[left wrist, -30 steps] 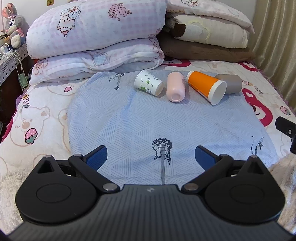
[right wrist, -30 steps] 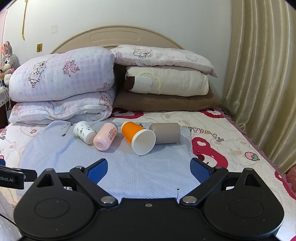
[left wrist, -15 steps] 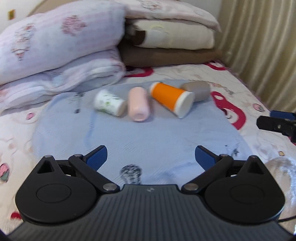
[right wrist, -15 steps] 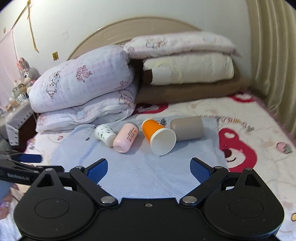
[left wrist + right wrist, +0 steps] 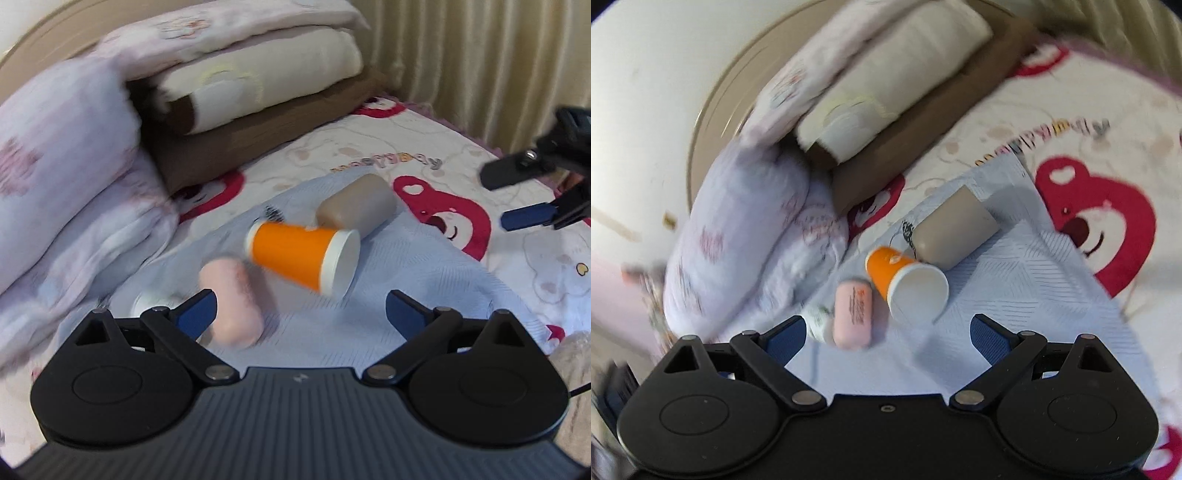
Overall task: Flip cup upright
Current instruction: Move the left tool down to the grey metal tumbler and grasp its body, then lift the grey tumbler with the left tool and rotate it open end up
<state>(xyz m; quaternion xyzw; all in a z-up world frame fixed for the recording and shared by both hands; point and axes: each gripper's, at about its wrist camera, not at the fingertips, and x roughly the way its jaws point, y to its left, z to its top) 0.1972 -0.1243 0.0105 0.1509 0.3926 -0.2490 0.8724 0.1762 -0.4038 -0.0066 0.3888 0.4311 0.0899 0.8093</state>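
Note:
Several cups lie on their sides on a light blue cloth [image 5: 424,280] on the bed. An orange cup [image 5: 299,256] with a white rim lies in the middle, its mouth facing front right; it also shows in the right wrist view [image 5: 905,280]. A pink cup [image 5: 232,299] lies left of it, a taupe cup [image 5: 358,208] behind right, and a white printed cup [image 5: 818,321] far left, partly hidden. My left gripper [image 5: 301,314] is open and empty, just short of the orange cup. My right gripper [image 5: 888,334] is open and empty, tilted, above the cups; it also shows in the left wrist view [image 5: 535,199].
Stacked pillows and folded quilts [image 5: 240,85] fill the head of the bed behind the cups. A curtain [image 5: 480,55] hangs along the right side. The bedsheet [image 5: 554,273] with red bear prints spreads to the right of the cloth.
Both grippers have moved forward and closer to the cups and have tilted. The right gripper has rolled sharply. The cups have not moved. Both stay open.

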